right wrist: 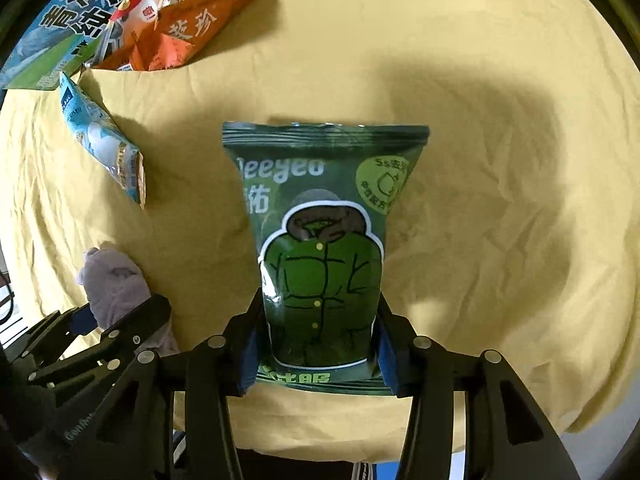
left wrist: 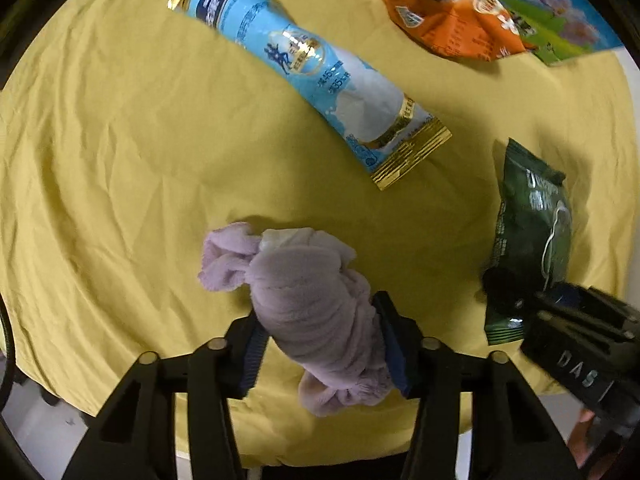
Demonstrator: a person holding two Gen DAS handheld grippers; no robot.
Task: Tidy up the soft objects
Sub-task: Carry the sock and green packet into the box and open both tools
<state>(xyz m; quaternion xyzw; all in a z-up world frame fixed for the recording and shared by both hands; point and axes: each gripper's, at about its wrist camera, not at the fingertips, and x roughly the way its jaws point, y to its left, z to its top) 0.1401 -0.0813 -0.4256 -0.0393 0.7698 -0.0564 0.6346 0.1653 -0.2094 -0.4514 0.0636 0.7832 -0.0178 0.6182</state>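
My left gripper (left wrist: 320,332) is shut on a rolled lilac fleece cloth (left wrist: 304,300), held just over the yellow tablecloth (left wrist: 120,160). The cloth also shows at the lower left of the right wrist view (right wrist: 116,284). My right gripper (right wrist: 318,340) is shut on the lower part of a dark green pouch (right wrist: 320,240) printed with a jacket drawing. The same pouch shows at the right of the left wrist view (left wrist: 532,232), with the right gripper (left wrist: 520,304) beside it.
A long light-blue sachet with gold ends (left wrist: 312,64) lies diagonally across the cloth, also in the right wrist view (right wrist: 104,140). An orange snack bag (left wrist: 452,20) and a blue-green printed pack (left wrist: 560,12) lie at the far edge. The table's near edge runs just below both grippers.
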